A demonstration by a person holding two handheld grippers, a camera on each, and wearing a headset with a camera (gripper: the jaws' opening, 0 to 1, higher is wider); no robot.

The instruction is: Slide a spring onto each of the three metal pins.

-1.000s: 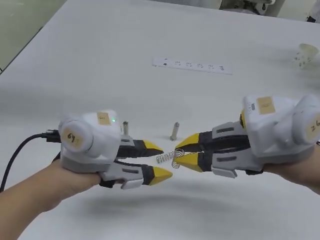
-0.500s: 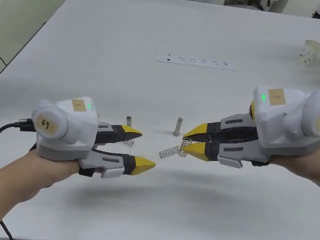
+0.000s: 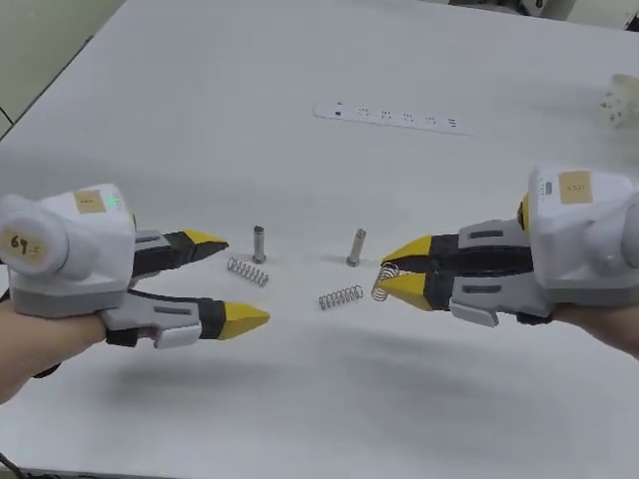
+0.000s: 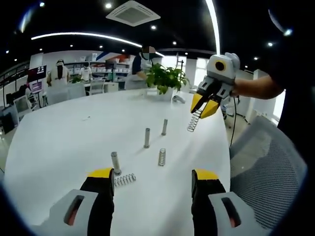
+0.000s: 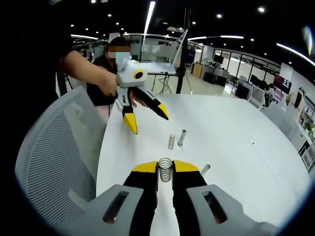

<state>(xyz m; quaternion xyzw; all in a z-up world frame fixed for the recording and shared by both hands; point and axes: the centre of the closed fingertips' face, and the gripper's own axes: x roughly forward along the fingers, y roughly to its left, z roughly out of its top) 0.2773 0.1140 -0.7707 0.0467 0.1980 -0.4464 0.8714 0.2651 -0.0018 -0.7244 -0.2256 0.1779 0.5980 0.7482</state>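
My right gripper (image 3: 404,269) is shut on one end of a small steel spring (image 3: 382,283), seen end-on between its yellow tips (image 5: 165,169). My left gripper (image 3: 232,281) hovers open and holds nothing. Between them two short metal pins (image 3: 259,242) (image 3: 356,247) stand upright on the white table. One loose spring (image 3: 247,270) lies by the left pin and another (image 3: 340,296) by the right pin. In the left gripper view, three pins (image 4: 115,162) (image 4: 146,137) (image 4: 164,127) stand in a row beyond my open left gripper (image 4: 153,174), with the right gripper (image 4: 207,101) dangling its spring (image 4: 194,120) above the table.
A white power strip (image 3: 387,118) lies farther back on the table (image 3: 200,110). A white cup-like object (image 3: 621,100) sits at the far right edge. A mesh chair back (image 5: 49,147) stands at the table's near side. People stand in the office behind.
The two grippers have drawn apart: the left one moved left, uncovering the spring beside the left pin. The right gripper moved slightly right, still shut on its spring.
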